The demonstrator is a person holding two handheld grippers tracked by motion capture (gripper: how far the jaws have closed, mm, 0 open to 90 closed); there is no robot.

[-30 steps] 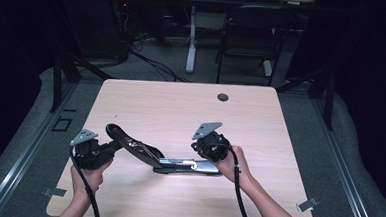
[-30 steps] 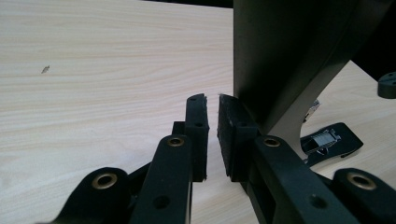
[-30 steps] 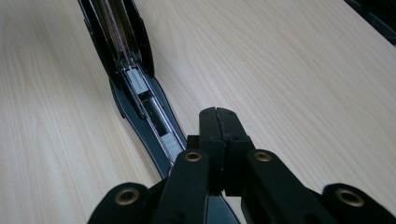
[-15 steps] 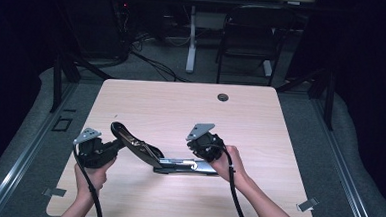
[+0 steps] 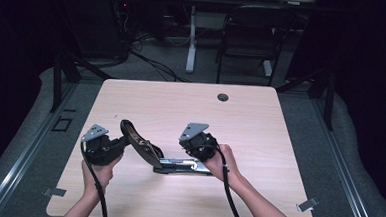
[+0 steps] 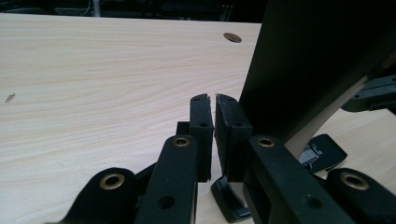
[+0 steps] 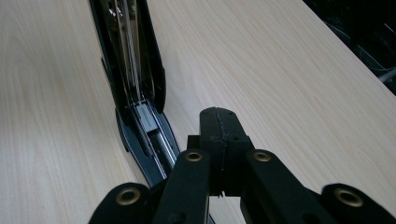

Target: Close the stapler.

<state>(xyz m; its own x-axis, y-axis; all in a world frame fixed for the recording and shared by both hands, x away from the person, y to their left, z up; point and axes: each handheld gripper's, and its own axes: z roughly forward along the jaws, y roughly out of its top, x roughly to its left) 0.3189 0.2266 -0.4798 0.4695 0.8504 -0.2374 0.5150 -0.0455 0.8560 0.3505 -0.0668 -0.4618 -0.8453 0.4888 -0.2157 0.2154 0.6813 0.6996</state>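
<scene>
A black stapler point(image 5: 180, 166) lies open on the wooden table point(image 5: 181, 108). Its base with the metal staple channel point(image 7: 148, 122) is flat, and its lid point(image 5: 138, 141) tilts up to the left. My left gripper point(image 5: 120, 144) is shut, its pads point(image 6: 201, 122) nearly touching with nothing between them. The lid point(image 6: 308, 60) stands just to the right of them. My right gripper point(image 5: 187, 154) is shut too, pads together over the base's right part. The channel runs along the left of my right gripper point(image 7: 218, 113). Whether either gripper touches the stapler I cannot tell.
A round cable hole point(image 5: 223, 97) sits near the table's far edge. A chair point(image 5: 250, 36) and a desk leg point(image 5: 191, 38) stand on the floor beyond the table. Bare wood lies on the far half and to the right.
My right gripper has shifted a little to the left along the stapler base. My left gripper has edged slightly right toward the raised lid. The stapler stays open in the same place.
</scene>
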